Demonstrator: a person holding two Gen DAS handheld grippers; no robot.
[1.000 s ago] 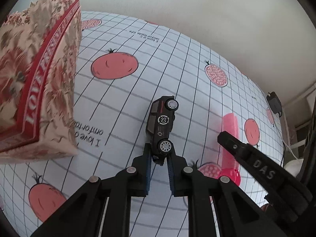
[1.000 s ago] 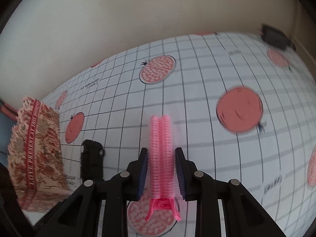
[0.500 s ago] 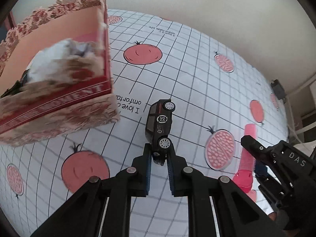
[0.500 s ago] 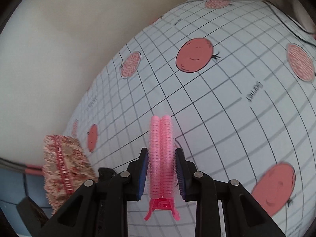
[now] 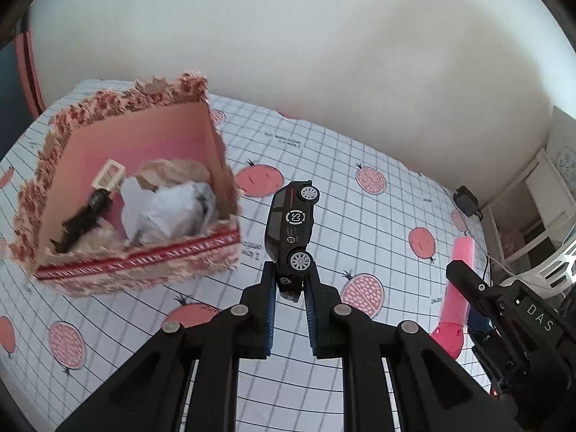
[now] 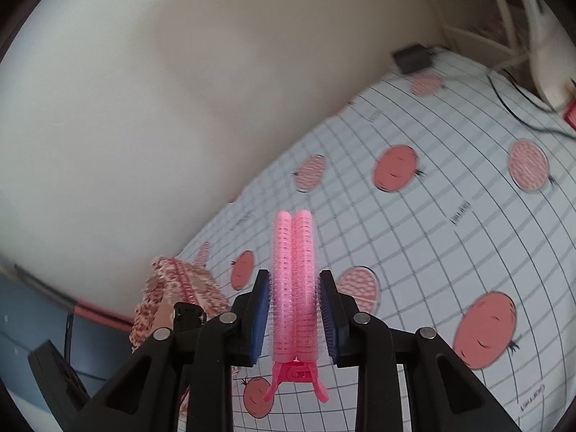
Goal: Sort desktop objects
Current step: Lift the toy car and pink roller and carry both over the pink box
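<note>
My left gripper [image 5: 291, 277] is shut on a black toy car [image 5: 291, 223], held by its rear end above the tablecloth, just right of an open floral box [image 5: 136, 252]. The box holds crumpled paper [image 5: 165, 208], a dark object [image 5: 81, 223] and a small white frame [image 5: 108, 176]. My right gripper [image 6: 294, 288] is shut on a pink hair-roller clip [image 6: 293, 280], lifted above the table. It also shows in the left wrist view [image 5: 455, 288], at the right. The box's corner [image 6: 180, 288] shows at the left of the right wrist view.
A white grid tablecloth [image 5: 378, 223] with red fruit prints covers the table against a pale wall. A black power adapter [image 5: 466, 201] with a cable lies at the far right edge; it shows in the right wrist view [image 6: 412, 58] too. White furniture [image 5: 547, 180] stands beyond.
Both grippers have risen with their loads. The left one has tilted up so the box's open inside now shows. The right one has swung toward the box.
</note>
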